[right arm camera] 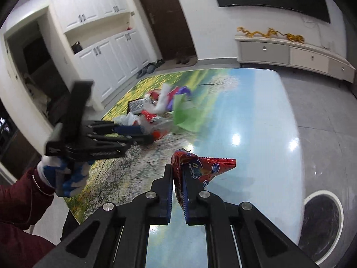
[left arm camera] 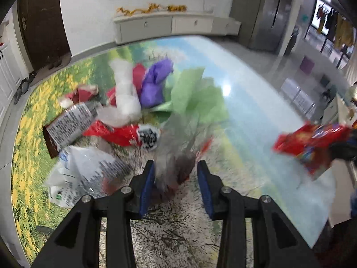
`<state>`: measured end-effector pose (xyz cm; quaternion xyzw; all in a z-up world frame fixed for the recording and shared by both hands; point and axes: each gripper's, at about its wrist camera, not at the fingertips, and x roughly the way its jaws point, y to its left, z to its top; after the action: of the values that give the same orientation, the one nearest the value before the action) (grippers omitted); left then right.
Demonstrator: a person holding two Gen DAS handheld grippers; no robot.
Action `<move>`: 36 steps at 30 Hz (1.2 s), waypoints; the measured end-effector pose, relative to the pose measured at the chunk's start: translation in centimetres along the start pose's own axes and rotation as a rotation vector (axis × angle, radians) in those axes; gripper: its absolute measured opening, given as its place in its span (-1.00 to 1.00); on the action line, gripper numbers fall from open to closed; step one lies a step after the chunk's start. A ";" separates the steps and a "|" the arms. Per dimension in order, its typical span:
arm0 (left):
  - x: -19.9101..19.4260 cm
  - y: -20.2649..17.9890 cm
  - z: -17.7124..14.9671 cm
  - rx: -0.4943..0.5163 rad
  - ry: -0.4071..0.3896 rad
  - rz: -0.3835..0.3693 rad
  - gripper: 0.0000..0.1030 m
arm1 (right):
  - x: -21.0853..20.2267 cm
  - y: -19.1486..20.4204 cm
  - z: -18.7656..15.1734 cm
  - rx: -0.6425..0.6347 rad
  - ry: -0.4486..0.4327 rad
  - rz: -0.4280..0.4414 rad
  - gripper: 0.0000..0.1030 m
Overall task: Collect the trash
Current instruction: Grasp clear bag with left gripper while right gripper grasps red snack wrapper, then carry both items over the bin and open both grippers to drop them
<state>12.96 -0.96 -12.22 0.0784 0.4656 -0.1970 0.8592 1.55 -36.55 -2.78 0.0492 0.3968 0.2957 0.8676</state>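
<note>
A red snack wrapper [right arm camera: 202, 167] is pinched at lower centre by the right gripper [right arm camera: 177, 192]; the left gripper [left arm camera: 175, 174] is held partly open around a blurred clear wrapper [left arm camera: 176, 147]; whether it is gripped cannot be told; more trash [left arm camera: 125, 102] is heaped at centre left on the table [left arm camera: 256, 116].

Right tongs [right arm camera: 177, 186] clamped tight on a red wrapper [right arm camera: 207, 167]; left tongs [left arm camera: 175, 174], angled downward in a gloved hand [right arm camera: 64, 176], stand partly apart around blurred clear film [left arm camera: 174, 143]

both wrist views tilt down, close over the table [left arm camera: 256, 102] — sharing its trash pile [right arm camera: 156, 111].
</note>
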 end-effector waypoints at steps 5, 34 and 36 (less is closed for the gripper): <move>-0.3 -0.1 -0.4 -0.045 -0.001 -0.025 -0.76 | -2.2 -2.5 -0.7 0.058 -0.051 -0.015 -0.85; 7.6 -33.5 14.0 0.166 0.139 -0.558 -0.33 | -13.7 -26.4 -11.5 0.550 -0.172 -0.408 -0.79; 8.3 -34.4 14.0 0.162 0.147 -0.558 0.19 | -13.6 -27.4 -12.1 0.574 -0.163 -0.419 -0.78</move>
<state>13.64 -38.90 -9.66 0.0301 0.5129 -0.4558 0.7268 -1.04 -68.33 -10.80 0.2318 0.3946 -0.0166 0.8890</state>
